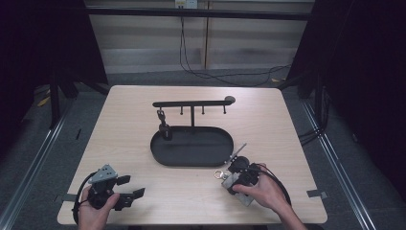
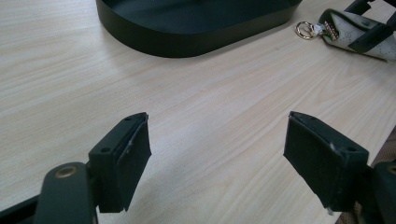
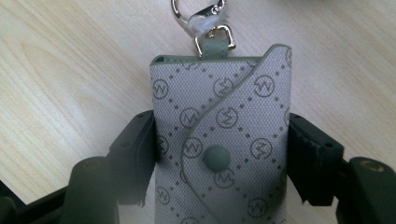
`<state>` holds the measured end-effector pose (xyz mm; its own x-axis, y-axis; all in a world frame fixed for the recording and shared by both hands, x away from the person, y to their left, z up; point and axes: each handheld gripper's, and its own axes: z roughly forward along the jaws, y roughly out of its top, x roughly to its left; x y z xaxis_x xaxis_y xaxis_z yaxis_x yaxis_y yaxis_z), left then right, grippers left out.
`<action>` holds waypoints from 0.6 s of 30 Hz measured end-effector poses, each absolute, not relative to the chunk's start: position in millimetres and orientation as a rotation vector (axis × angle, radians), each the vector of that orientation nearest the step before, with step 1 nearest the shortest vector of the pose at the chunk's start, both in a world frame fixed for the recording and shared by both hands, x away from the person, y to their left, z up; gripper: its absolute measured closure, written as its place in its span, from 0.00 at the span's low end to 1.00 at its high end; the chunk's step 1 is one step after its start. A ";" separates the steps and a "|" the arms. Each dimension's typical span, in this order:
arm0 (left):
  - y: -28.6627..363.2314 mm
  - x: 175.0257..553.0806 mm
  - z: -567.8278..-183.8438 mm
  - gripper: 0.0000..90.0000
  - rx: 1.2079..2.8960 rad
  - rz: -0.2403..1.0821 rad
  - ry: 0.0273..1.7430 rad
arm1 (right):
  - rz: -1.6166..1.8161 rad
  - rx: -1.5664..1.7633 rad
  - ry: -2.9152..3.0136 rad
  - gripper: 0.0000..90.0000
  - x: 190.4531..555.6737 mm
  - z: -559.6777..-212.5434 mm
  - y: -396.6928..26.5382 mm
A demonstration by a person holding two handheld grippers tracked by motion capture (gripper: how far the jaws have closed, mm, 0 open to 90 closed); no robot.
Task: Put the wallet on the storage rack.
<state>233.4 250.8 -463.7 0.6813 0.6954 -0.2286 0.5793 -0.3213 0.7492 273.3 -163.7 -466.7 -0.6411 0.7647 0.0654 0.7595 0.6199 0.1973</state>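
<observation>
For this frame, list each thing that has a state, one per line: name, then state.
Key pouch: flap snapped shut, lying on the table, gripped at both sides.
Clasp: closed, hooked to nothing.
Right tool: shut on the key pouch.
Left tool: open, nothing between its jaws.
Hook stand: upright in its tray, one small item on its leftmost hook.

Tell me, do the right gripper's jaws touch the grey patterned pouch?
Touching. In the right gripper view, both black jaws of the right gripper press against the sides of the pouch.
</observation>
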 end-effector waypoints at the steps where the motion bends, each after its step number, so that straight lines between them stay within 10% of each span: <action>1: 250.8 233.4 -463.7 0.25 2.022 0.169 0.981 | 0.325 1.316 2.799 0.36 273.3 -466.7 -164.1; 18: 251.5 234.3 -463.9 0.25 2.017 0.169 0.990 | 0.346 1.341 2.801 0.36 272.3 -455.5 -168.3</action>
